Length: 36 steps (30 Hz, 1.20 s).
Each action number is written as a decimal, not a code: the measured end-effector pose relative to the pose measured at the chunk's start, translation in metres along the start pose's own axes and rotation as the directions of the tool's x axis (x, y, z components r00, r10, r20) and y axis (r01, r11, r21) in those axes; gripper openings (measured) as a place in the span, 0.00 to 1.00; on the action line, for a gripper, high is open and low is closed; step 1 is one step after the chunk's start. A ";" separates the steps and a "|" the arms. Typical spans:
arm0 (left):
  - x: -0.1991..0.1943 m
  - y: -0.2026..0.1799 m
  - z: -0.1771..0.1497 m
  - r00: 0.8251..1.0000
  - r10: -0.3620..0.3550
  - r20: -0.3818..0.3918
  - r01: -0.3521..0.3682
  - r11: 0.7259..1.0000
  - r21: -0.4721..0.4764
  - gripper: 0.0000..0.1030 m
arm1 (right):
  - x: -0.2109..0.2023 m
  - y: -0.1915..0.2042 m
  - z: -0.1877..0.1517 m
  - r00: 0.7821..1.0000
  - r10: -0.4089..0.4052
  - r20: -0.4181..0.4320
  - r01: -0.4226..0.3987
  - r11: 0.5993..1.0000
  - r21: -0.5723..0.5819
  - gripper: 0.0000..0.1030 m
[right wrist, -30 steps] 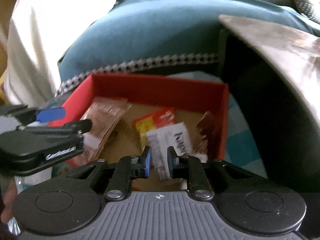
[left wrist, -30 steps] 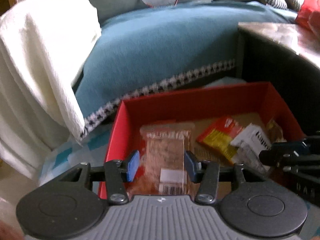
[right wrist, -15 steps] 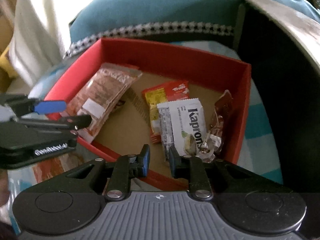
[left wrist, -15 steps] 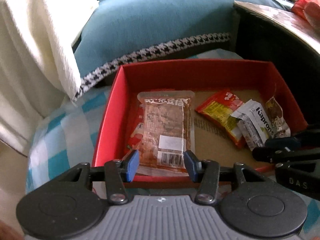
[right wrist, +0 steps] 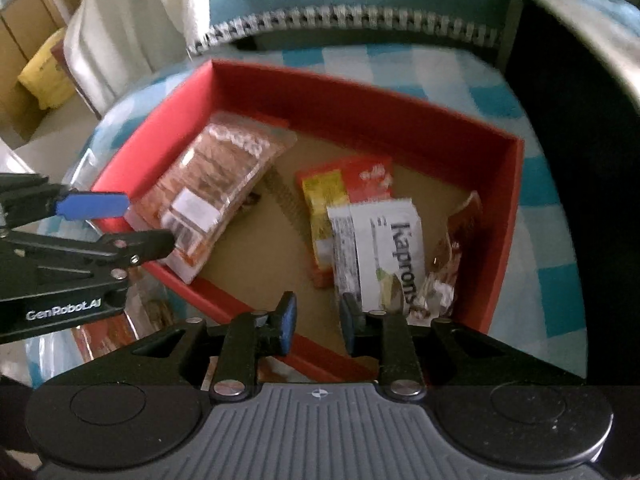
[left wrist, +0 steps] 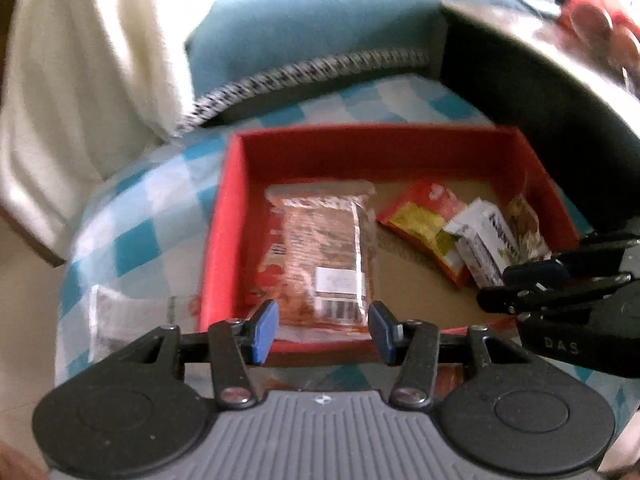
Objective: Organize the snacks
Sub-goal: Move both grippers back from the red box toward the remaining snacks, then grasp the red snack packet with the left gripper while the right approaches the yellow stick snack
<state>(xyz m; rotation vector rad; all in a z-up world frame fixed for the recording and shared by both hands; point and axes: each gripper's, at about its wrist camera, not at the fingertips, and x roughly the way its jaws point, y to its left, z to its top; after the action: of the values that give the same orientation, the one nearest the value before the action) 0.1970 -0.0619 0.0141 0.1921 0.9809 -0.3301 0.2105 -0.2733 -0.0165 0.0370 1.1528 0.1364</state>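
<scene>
Both grippers, left (left wrist: 323,331) and right (right wrist: 316,322), hang released, grasping nothing, over the red box (right wrist: 498,216); a white packet (right wrist: 390,254) reads "Kaprons".

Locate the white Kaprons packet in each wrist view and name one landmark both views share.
Left wrist: the white Kaprons packet lies at right of centre, in the box's right part, just above the right gripper's tips.
Right wrist: the same packet lies low, right of centre.
Shared landmark: the red box that holds it.
</scene>
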 end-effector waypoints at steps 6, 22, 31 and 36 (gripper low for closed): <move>-0.061 0.036 -0.037 0.993 -0.078 0.092 0.088 0.991 -0.102 0.57 | -0.055 0.030 -0.008 0.981 0.099 0.167 -0.089 0.994 -0.062 0.52; 0.001 0.017 -0.083 0.993 -0.023 -0.114 0.033 0.996 0.082 0.60 | -0.037 0.060 -0.027 0.985 0.157 0.074 -0.147 0.980 -0.135 0.59; 0.025 0.017 -0.087 0.982 -0.014 -0.186 0.024 0.998 0.051 0.63 | -0.032 0.048 -0.024 0.981 0.187 0.061 -0.180 0.978 -0.105 0.59; 0.003 0.026 -0.113 0.977 -0.027 -0.210 0.038 0.998 0.052 0.59 | -0.025 0.056 -0.026 0.979 0.200 0.033 -0.194 0.971 -0.139 0.54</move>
<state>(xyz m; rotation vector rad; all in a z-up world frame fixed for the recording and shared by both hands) 0.1193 -0.0039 -0.0500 0.2661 1.1849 -0.3728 0.1715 -0.2223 0.0009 0.0341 1.0896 0.3879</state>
